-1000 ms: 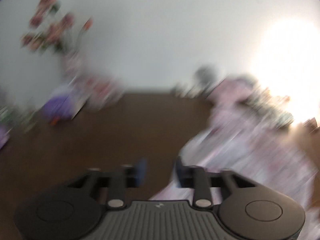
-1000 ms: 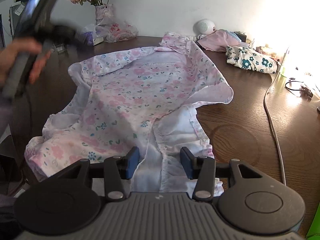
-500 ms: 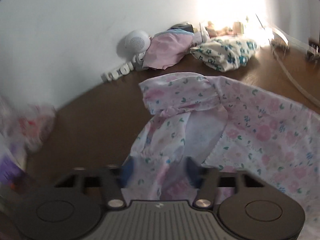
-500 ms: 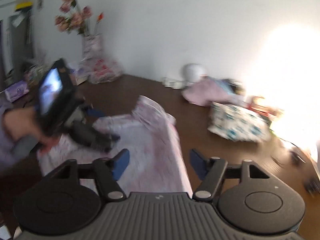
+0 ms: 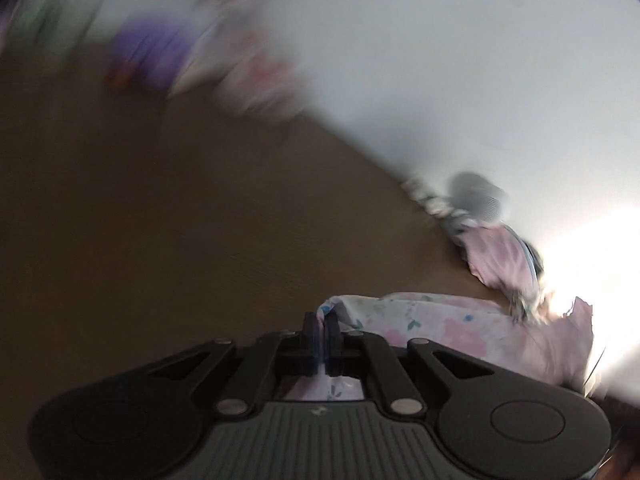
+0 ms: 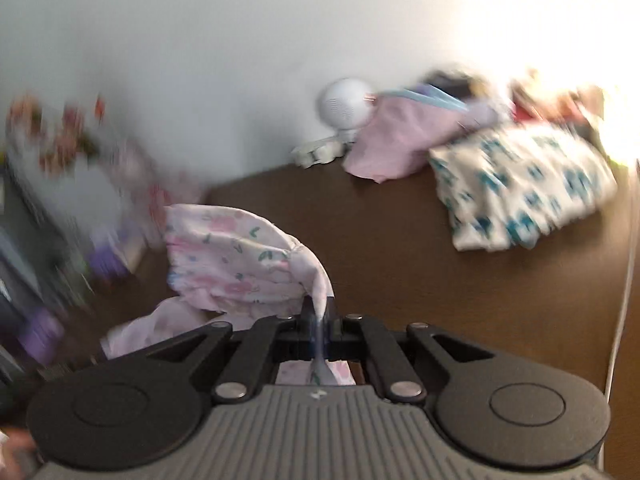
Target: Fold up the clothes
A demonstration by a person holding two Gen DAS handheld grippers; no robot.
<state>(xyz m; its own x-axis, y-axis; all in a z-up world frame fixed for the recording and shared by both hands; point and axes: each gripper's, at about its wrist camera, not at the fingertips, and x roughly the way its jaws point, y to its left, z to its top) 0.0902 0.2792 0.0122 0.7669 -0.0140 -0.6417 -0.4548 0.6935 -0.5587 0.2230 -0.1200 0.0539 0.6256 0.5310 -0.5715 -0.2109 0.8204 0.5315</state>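
The pink floral garment (image 6: 240, 264) is bunched and lifted off the dark wooden table (image 6: 400, 248). My right gripper (image 6: 319, 322) is shut on an edge of it, and the cloth rises from the closed jaws to the left. In the left wrist view my left gripper (image 5: 321, 326) is shut on another edge of the same garment (image 5: 440, 332), which trails to the right. Both views are blurred by motion.
A folded white cloth with blue flowers (image 6: 524, 188), a plain pink cloth (image 6: 400, 140) and a round white device (image 6: 346, 100) lie at the table's back by the wall. A flower vase (image 6: 60, 148) stands at back left. A white cable (image 6: 624, 300) runs along the right.
Both grippers were open half a second ago and are now shut on the garment. The garment, spread flat a second ago, is now gathered and lifted. Both cameras have swung.
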